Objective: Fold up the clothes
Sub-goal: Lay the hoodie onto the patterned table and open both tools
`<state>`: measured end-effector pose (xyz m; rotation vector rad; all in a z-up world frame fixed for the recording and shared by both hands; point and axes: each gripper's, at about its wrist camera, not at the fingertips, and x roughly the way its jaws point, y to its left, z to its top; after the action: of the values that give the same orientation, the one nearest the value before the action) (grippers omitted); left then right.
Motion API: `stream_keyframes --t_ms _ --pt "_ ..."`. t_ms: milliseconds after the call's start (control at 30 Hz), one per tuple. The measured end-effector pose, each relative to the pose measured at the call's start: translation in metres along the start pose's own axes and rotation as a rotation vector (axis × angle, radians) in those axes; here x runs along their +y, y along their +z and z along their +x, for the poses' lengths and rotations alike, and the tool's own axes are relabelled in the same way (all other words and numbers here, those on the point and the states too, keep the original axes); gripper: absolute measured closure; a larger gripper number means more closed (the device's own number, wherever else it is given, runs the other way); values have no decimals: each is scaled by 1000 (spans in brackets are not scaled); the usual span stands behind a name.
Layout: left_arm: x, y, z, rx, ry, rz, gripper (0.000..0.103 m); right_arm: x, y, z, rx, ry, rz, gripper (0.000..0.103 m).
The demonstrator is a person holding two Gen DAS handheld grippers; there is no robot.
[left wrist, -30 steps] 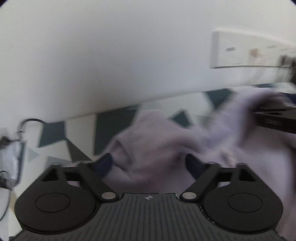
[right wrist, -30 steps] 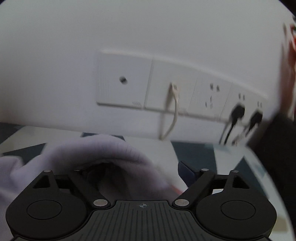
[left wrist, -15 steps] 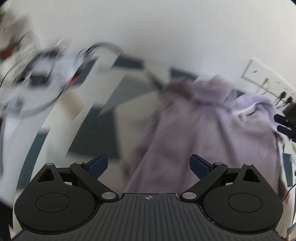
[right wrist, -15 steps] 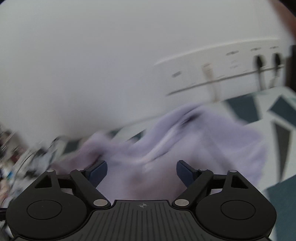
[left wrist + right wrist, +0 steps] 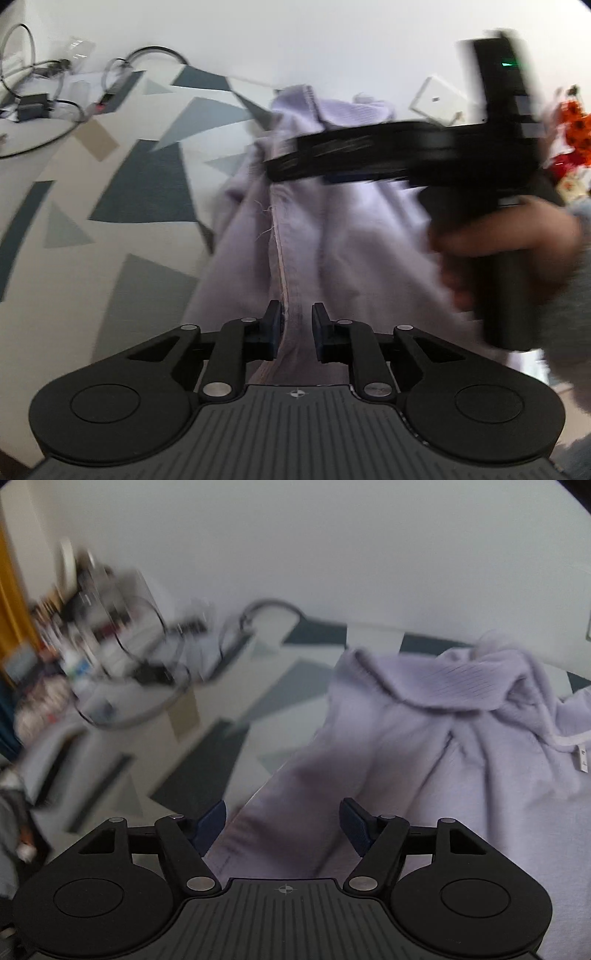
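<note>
Where half a second ago wide apart, left claw (image 5: 294, 326) now pinched on lilac garment (image 5: 332, 236) hem; right claw (image 5: 282, 821) open, empty.

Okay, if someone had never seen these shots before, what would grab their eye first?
Probably the lilac garment heaped over the geometric-patterned tablecloth, filling the middle and right of both views. Next, the left gripper pinching the garment's seam at the bottom of its view, while the right gripper hangs open over the fabric. A blurred hand holding that right gripper crosses the left view.
</note>
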<state>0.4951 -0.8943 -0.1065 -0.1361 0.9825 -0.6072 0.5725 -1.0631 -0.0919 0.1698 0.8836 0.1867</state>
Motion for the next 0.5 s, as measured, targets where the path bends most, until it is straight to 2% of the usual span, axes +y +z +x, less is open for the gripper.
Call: stream_keyframes --t_ms 33,100,133,167,233,333,433,467,500 --pt "2 0 0 5 -27 -3 85 16 2 8 21 4 -23 35" --pt "6 0 2 18 -72 -11 85 18 -3 13 32 -50 -2 41" --pt "7 0 3 21 -92 -6 85 18 -5 13 30 -67 14 54" --pt "7 0 3 20 -112 5 85 13 -7 4 19 -63 51 73" --pt "1 2 6 21 -158 35 85 2 -12 -12 -3 -53 125 86" --pt "-13 8 11 22 -240 85 85 -20 -19 -49 -82 -79 207 89" --pt "-37 19 -3 -34 -349 240 84 -48 -29 -88 -175 -119 324 90" --pt "-44 22 -14 -76 -382 325 78 -58 -32 -101 -206 -143 360 91" --pt "-47 26 -28 -131 -400 408 65 -70 -36 -112 -232 -188 381 93"
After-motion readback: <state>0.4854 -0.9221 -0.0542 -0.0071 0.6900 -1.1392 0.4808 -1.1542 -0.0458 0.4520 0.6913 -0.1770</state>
